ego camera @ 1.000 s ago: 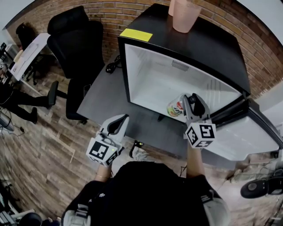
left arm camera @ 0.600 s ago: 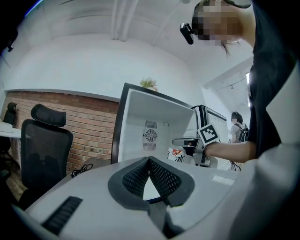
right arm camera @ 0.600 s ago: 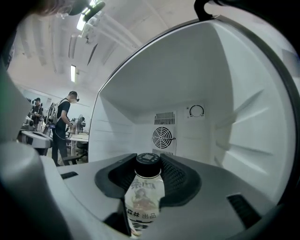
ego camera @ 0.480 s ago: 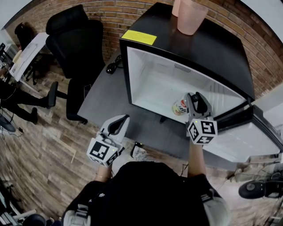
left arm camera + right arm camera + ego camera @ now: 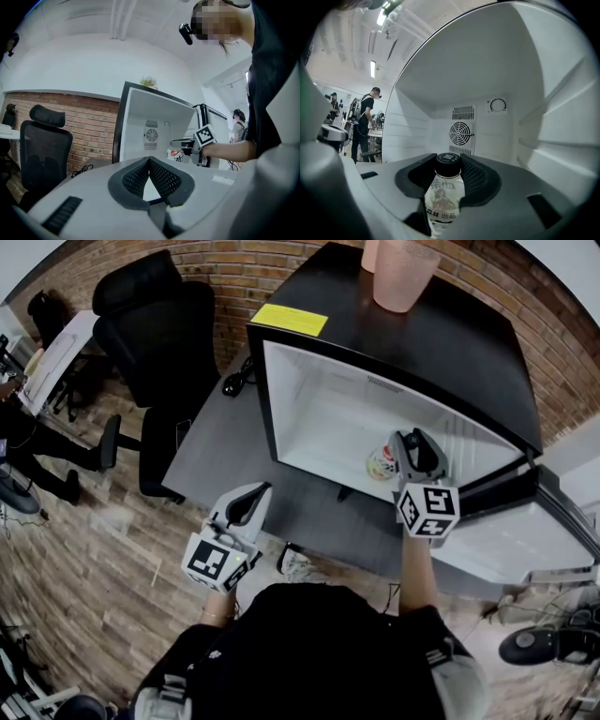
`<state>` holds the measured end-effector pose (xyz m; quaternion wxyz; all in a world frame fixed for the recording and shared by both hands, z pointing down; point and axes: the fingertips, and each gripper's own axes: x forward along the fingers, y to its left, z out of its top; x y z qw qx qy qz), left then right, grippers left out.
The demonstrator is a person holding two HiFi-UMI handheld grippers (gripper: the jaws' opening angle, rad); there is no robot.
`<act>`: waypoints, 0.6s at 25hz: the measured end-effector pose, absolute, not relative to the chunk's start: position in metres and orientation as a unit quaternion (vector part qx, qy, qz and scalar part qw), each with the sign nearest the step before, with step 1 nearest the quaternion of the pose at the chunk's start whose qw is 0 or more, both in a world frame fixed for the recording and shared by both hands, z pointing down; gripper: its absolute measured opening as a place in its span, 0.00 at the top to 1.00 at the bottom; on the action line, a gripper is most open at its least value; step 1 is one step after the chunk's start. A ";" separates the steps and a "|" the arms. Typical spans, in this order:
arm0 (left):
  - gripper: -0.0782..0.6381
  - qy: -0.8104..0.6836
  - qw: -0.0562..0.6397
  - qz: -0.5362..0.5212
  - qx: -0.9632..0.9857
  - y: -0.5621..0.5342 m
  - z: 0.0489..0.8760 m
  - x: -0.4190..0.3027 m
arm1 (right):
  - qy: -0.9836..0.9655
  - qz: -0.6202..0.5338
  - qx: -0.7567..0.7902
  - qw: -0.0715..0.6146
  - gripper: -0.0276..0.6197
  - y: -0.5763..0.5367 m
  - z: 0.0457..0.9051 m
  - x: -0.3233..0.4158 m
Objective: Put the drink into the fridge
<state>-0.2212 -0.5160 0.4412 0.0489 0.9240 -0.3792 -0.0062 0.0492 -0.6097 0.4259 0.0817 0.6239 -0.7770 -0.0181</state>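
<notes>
your right hand-held gripper [image 5: 410, 441] is clenched on the drink [image 5: 382, 463], a small bottle with a dark cap and a pale printed label. in the right gripper view the two pads of the right hand-held gripper [image 5: 450, 162] press the drink [image 5: 443, 201] from both sides just under the cap, and the bottle stands upright between them. the drink sits low in the mouth of the open fridge [image 5: 441, 334], toward the right side of the white compartment; you cannot tell from these views whether its base rests on the fridge floor. ahead of it the right gripper view shows the white back wall of the fridge [image 5: 412, 131] with a round fan grille [image 5: 461, 132].

your left hand-held gripper [image 5: 253, 498] hangs well apart from the fridge, over the near edge of the dark worktop [image 5: 225, 446] that carries it. in the left gripper view the left hand-held gripper [image 5: 149, 161] is clenched on nothing, its ribbed pad tips meeting, and it points level toward the fridge [image 5: 140, 117], where the drink [image 5: 175, 153] shows small at the opening.

the fridge door [image 5: 525, 531] stands swung open to the right. two pink cups [image 5: 403, 273] and a yellow label [image 5: 289, 319] sit on the black fridge top. a black office chair [image 5: 159, 324] stands left of the worktop on the wooden floor [image 5: 84, 568].
</notes>
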 end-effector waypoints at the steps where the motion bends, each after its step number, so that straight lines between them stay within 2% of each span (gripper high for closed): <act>1: 0.89 -0.379 0.047 -0.005 0.924 -0.516 0.442 -0.221 | -0.778 -0.020 0.623 0.083 0.73 -0.611 0.426 0.049; 15: 0.89 -0.386 0.043 -0.004 0.921 -0.509 0.442 -0.220 | -0.774 -0.037 0.622 0.110 0.71 -0.620 0.426 0.049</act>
